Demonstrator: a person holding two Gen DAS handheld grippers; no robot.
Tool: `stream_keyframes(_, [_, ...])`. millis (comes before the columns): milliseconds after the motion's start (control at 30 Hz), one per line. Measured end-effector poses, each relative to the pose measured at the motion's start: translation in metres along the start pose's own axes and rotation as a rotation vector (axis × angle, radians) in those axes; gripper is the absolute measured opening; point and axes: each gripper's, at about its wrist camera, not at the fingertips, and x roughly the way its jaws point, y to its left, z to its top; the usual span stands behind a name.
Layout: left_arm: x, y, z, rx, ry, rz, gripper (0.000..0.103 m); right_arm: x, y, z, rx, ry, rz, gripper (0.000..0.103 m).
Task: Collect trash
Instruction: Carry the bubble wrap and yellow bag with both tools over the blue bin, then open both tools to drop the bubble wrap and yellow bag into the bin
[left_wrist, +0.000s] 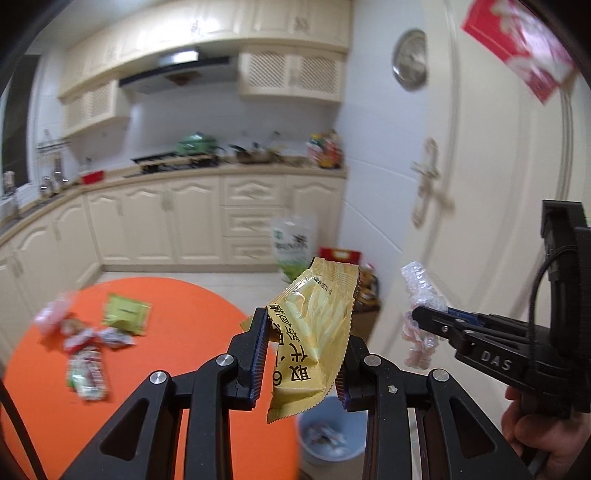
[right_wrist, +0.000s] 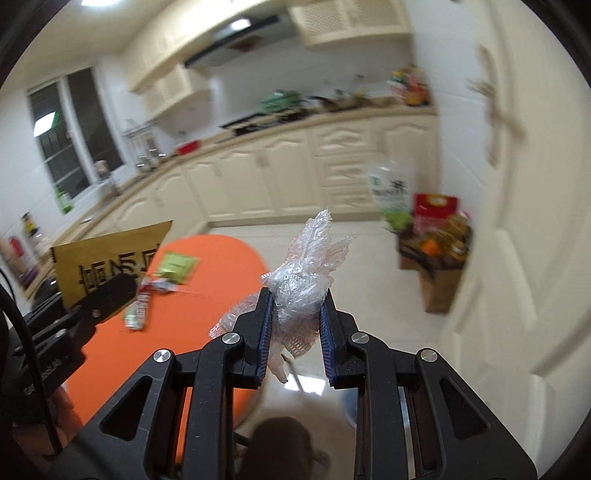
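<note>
Now both loads should travel level to the round pale-blue plastic bin (left_wrist: 332, 435) below the left gripper (left_wrist: 303, 354) before either is let go. Its jaws clamp the crinkled yellow foil snack wrapper (left_wrist: 314, 332), long axis running up and away, slightly tilted. Beside it, the right gripper (right_wrist: 295, 328) pinches a crumpled clear plastic film wad (right_wrist: 303, 280), apparently upright. Beyond, more wrappers (left_wrist: 88, 350) litter the round orange table (left_wrist: 184, 306).

Glossy yellow foil wrapper (left_wrist: 314, 332), crinkled clear plastic (right_wrist: 299, 291) — probably film

home kitchen | cream cabinets (left_wrist: 192, 221) | range hood (left_wrist: 177, 72) | stove (left_wrist: 173, 160)
</note>
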Motion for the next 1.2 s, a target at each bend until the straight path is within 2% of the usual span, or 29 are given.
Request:
stream_keyframes(133, [0.038, -0.024, -0.007, 0.032, 0.065, -0.059, 0.027, 0.014, -0.047, -0.012, 0.054, 0.043, -0.071, 0.022])
stream_keyframes(333, [0.109, -0.044, -0.014, 0.069, 0.197, -0.108, 0.027, 0.065, -0.112, -0.039, 0.149, 0.159, -0.141, 0.022])
stream_keyframes(667, [0.245, -0.061, -0.053, 0.114, 0.465, -0.122, 0.028, 0.167, -0.186, -0.097, 0.273, 0.369, -0.161, 0.022])
stream_keyframes(700, [0.268, -0.069, -0.046, 0.111, 0.488, -0.119, 0.028, 0.178, -0.194, -0.106, 0.292, 0.393, -0.156, 0.022])
stream_keyframes(933, [0.38, -0.096, -0.034, 0.088, 0.616, -0.107, 0.028, 0.233, -0.225, -0.141, 0.365, 0.501, -0.134, 0.022])
stream_keyframes(1200, [0.432, -0.09, -0.043, 0.069, 0.695, -0.075, 0.031, 0.262, -0.234, -0.151, 0.405, 0.543, -0.116, 0.025])
